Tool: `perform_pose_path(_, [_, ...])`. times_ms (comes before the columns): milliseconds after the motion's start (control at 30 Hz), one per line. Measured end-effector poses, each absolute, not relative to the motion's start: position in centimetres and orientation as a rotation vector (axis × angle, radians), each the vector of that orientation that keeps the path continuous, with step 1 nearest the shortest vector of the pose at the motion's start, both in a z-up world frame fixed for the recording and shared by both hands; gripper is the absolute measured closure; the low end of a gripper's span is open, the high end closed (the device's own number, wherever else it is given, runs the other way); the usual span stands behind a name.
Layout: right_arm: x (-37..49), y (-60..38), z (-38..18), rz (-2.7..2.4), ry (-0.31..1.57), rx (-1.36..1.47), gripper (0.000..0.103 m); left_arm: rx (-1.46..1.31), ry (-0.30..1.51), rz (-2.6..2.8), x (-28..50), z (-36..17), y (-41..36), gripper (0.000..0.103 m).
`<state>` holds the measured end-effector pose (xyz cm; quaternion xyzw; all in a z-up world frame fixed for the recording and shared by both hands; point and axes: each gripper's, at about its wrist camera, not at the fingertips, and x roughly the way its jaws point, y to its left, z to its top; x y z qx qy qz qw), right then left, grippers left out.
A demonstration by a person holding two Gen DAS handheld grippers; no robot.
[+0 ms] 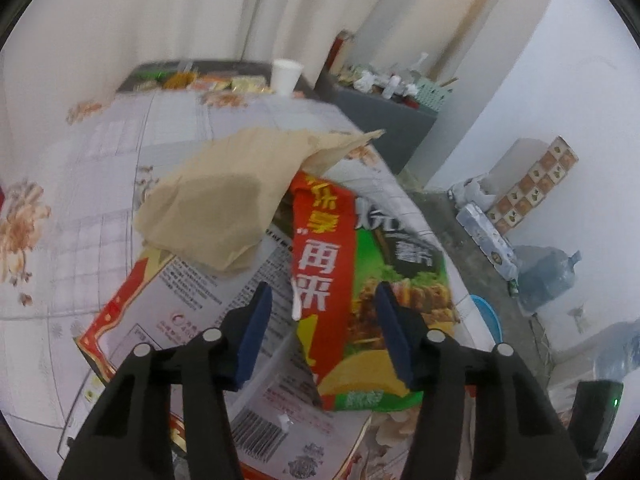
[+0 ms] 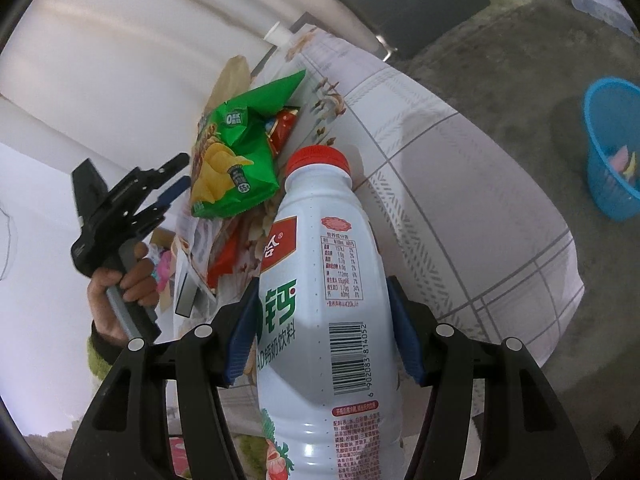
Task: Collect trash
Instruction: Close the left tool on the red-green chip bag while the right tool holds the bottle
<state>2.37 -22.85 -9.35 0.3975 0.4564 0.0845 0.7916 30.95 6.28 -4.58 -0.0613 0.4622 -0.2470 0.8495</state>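
My right gripper (image 2: 322,304) is shut on a white milk-drink bottle (image 2: 320,280) with a red cap, held over the table's edge. My left gripper (image 1: 320,308) is open and hovers just above a green and red chip bag (image 1: 360,280); it holds nothing. Under the bag lies a flattened red and white carton (image 1: 192,320), and a brown paper bag (image 1: 224,200) lies behind it. In the right wrist view the chip bag (image 2: 236,160) and my left gripper (image 2: 172,184) show at the left.
A table (image 1: 80,200) with a flowered cloth carries the trash. A white paper cup (image 1: 286,74) and snack wrappers stand at its far end. A blue basket (image 2: 612,148) holding some scraps stands on the floor to the right. A dark side table (image 1: 384,108) is cluttered.
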Motion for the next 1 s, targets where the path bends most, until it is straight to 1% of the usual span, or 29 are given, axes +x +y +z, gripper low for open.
perform_pose_path(167, [1.8,-23.4,-9.2,0.191,0.979,0.863,0.046,-0.185,1.014,-0.531,31.6,-5.3,6.6,0.064])
perform_pose_path(233, [1.9,-23.3,-9.1,0.190,0.978,0.862,0.046,-0.206,1.018,-0.540,31.5,-5.2,6.7,0.070])
perform_pose_path(267, [1.9,-23.3,-9.1,0.189,0.978,0.864,0.046,-0.217,1.024,-0.540,31.6,-5.3,6.8,0.074])
perform_pose_path(300, [1.9,-23.3,-9.1,0.188,0.977,0.865,0.046,-0.221,1.026,-0.539,31.5,-5.3,6.9,0.081])
perform_pose_path(400, [1.9,-23.3,-9.1,0.187,0.978,0.864,0.046,-0.242,1.041,-0.548,31.5,-5.4,7.1,0.091])
perform_pose_path(500, [1.9,-23.4,-9.0,0.186,0.978,0.864,0.046,-0.270,1.043,-0.552,31.4,-5.3,7.5,0.100])
perform_pose_path(567, [2.0,-23.3,-9.0,0.185,0.978,0.862,0.046,-0.293,1.043,-0.569,31.2,-5.3,7.8,0.103])
perform_pose_path(767, [2.1,-23.2,-8.7,0.169,0.976,0.854,0.046,-0.327,1.056,-0.636,29.7,-5.0,7.8,0.103])
perform_pose_path(933, [1.9,-24.2,-6.8,0.163,0.906,0.843,0.047,-0.343,1.058,-0.659,28.8,-4.5,7.9,0.102])
perform_pose_path(967, [2.3,-24.5,-6.2,0.163,0.890,0.837,0.047,-0.345,1.061,-0.662,28.8,-4.4,7.8,0.098])
perform_pose_path(1000, [2.8,-24.7,-5.6,0.164,0.880,0.829,0.047,-0.344,1.062,-0.660,28.8,-4.4,7.7,0.087])
